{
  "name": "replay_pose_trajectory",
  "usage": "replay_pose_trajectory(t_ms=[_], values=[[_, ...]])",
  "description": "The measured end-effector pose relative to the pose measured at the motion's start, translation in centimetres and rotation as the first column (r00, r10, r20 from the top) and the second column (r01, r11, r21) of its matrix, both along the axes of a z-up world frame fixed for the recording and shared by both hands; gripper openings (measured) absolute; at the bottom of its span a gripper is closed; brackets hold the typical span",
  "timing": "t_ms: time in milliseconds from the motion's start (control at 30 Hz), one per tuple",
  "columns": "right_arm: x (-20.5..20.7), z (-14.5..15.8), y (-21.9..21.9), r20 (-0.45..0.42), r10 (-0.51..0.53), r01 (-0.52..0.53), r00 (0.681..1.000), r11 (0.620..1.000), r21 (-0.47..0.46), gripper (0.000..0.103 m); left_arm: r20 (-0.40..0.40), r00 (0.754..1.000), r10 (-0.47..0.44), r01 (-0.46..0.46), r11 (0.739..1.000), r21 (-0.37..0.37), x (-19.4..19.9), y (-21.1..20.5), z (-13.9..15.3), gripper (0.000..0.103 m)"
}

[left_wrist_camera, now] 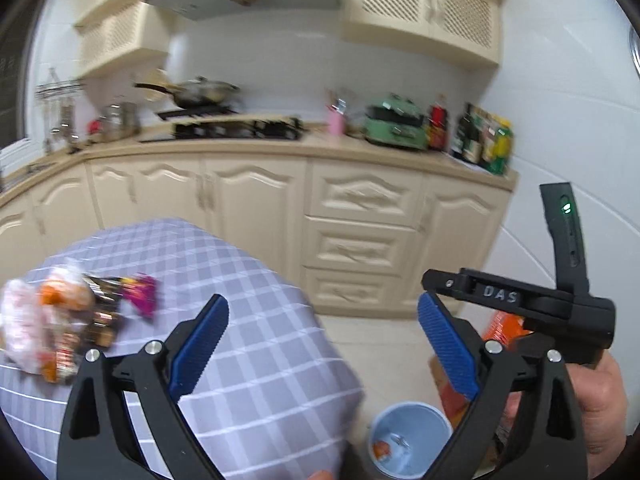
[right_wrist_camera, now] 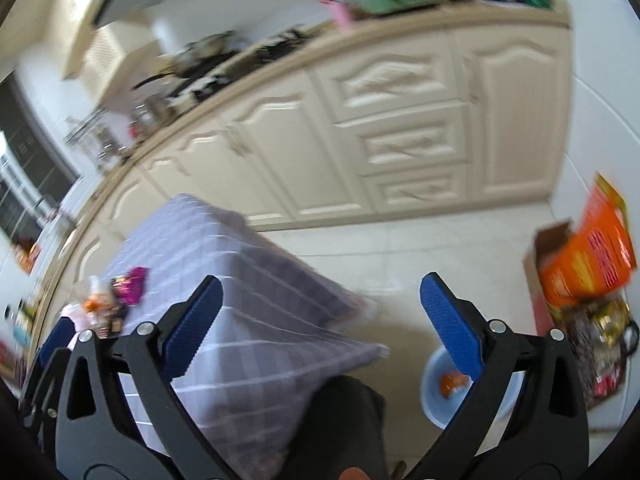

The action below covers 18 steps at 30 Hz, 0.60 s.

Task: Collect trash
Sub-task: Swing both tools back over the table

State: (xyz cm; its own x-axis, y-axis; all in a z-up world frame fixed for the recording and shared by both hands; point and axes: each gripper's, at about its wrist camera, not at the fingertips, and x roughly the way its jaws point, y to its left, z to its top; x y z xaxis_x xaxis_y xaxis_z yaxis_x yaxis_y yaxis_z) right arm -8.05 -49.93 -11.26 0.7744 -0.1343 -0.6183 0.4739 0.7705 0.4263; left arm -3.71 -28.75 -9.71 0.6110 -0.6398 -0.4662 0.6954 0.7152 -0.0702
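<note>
A pile of trash (left_wrist_camera: 60,320), with crumpled plastic, orange peel and a purple wrapper (left_wrist_camera: 142,292), lies on a table with a lilac checked cloth (left_wrist_camera: 248,340). It also shows in the right wrist view (right_wrist_camera: 116,300). A light blue bin (left_wrist_camera: 408,444) stands on the floor right of the table, with an orange scrap inside (right_wrist_camera: 452,382). My left gripper (left_wrist_camera: 320,340) is open and empty above the table's right edge. My right gripper (right_wrist_camera: 320,320) is open and empty, between table and bin; it shows from the side in the left wrist view (left_wrist_camera: 520,304).
Cream kitchen cabinets (left_wrist_camera: 360,220) and a worktop with a stove (left_wrist_camera: 236,128), a green appliance and bottles stand behind. An orange cardboard box (right_wrist_camera: 588,260) and bags of packets (right_wrist_camera: 600,344) sit on the white tile floor at the right.
</note>
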Motion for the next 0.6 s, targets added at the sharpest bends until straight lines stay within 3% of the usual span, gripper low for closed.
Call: replay_pose_trajectory(t_ms=[167, 333, 600], values=[[3.2, 2.9, 3.9, 0.047, 0.092, -0.090, 0.995, 0.995, -0.048, 0.097, 0.049, 0.992, 0.119, -0.118, 0.993, -0.024, 2.4, 5.1, 2.0, 0.094], [5.9, 5.1, 7.6, 0.063, 0.163, -0.155, 0.985, 0.982, -0.112, 0.097, 0.094, 0.967, 0.238, -0.235, 0.971, -0.041, 4.4, 10.1, 3.3, 0.094], [10.6, 5.4, 13.8, 0.019, 0.281, -0.273, 0.960, 0.944, -0.187, 0.097, 0.095, 0.892, 0.441, -0.439, 0.897, -0.041, 8.2, 18.7, 2.6, 0.094]])
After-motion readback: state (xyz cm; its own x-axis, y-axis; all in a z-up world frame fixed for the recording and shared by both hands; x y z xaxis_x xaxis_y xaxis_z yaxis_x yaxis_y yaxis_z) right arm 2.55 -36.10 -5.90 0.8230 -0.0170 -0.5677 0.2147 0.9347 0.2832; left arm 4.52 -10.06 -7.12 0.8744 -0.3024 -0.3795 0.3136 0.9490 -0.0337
